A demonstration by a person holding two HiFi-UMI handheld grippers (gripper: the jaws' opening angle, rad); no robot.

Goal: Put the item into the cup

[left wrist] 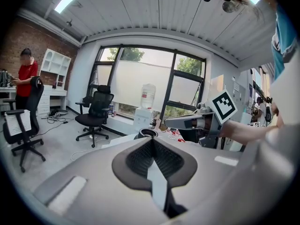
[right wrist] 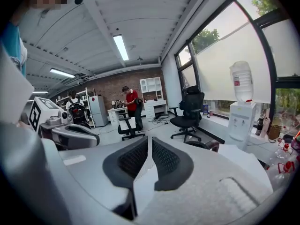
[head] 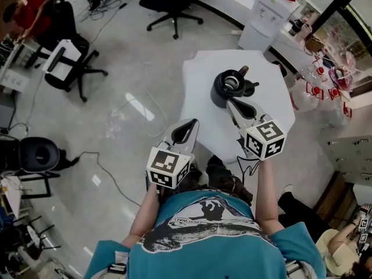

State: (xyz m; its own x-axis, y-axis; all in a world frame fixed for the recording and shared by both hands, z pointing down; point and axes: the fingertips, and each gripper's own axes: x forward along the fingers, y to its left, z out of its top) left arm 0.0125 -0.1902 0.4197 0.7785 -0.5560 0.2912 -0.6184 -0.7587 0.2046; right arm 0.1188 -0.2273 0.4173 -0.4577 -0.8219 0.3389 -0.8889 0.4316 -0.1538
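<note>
A black cup point(head: 226, 86) stands on the small white table point(head: 203, 74); in the left gripper view its rim point(left wrist: 147, 133) shows just past the jaws. Small dark things point(head: 250, 88) lie against the cup's right side, and a brown one point(head: 243, 70) lies behind it; I cannot tell what they are. My right gripper point(head: 232, 102) hovers just in front of the cup with its pads point(right wrist: 164, 158) almost together and nothing between them. My left gripper point(head: 192, 123) hangs off the table's front left edge, shut and holding nothing point(left wrist: 151, 140).
Black office chairs point(head: 171, 2) stand on the glossy floor behind and to the left. A water dispenser point(head: 264, 16) and a shelf with bags and bottles point(head: 325, 80) are at the right. A person in red point(head: 26, 13) works at a desk far left. Cables point(head: 104, 167) lie on the floor.
</note>
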